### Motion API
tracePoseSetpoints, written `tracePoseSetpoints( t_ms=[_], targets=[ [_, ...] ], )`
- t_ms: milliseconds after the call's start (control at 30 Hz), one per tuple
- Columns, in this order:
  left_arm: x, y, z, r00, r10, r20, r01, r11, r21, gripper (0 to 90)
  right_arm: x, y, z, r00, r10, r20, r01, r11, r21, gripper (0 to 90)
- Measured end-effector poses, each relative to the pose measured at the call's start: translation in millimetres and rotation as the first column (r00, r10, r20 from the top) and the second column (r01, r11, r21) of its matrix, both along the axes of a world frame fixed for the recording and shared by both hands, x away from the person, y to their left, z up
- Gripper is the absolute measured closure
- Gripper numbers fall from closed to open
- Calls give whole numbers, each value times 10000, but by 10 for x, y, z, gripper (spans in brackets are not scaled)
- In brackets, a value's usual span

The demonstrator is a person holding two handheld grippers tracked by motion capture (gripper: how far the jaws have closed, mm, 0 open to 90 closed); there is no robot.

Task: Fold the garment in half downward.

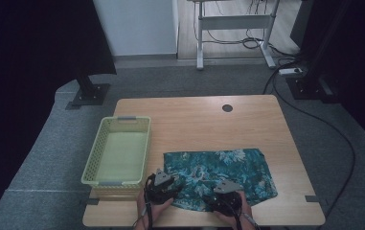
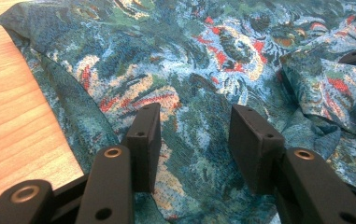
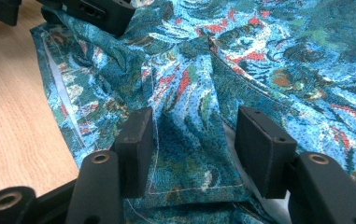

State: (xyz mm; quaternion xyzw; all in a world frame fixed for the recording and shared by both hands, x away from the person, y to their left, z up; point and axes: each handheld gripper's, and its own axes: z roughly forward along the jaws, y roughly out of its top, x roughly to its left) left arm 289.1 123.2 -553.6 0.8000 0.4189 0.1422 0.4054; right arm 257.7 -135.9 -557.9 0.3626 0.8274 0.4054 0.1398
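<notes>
We see a teal patterned cloth (image 1: 221, 175) spread on the wooden surface (image 1: 204, 120), in the lower middle of the high view, its near edge rumpled. To its left, at the lower left of the frame, stands a pale green basket (image 1: 98, 148), just beside the cloth but apart from it. Our left gripper (image 1: 163, 188) sits at the cloth's near left corner, our right gripper (image 1: 228, 197) at its near edge, lower centre. In the left gripper view the jaws stand spread apart over the fabric (image 2: 199, 70), gripping nothing. In the right gripper view the jaws are likewise parted, a raised fold of the cloth (image 3: 185, 116) lying between them, not pinched.
</notes>
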Motion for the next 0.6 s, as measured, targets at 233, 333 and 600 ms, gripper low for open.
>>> tracePoseSetpoints(
  t_ms=[233,333,600],
  targets=[
    [-18,-78,-1,10000,-84,-5,84,10000,-5,539,6,-112,-7,9999,122,-81,-120,9997,211,474],
    [-13,-130,-2,9999,-151,-34,151,9999,-62,540,0,-167,-9,10000,58,-52,-57,9998,201,476],
    [30,-287,-2,9994,-356,-27,356,9994,-16,540,-8,-305,-9,9998,-194,37,194,9998,71,476]
  ],
)
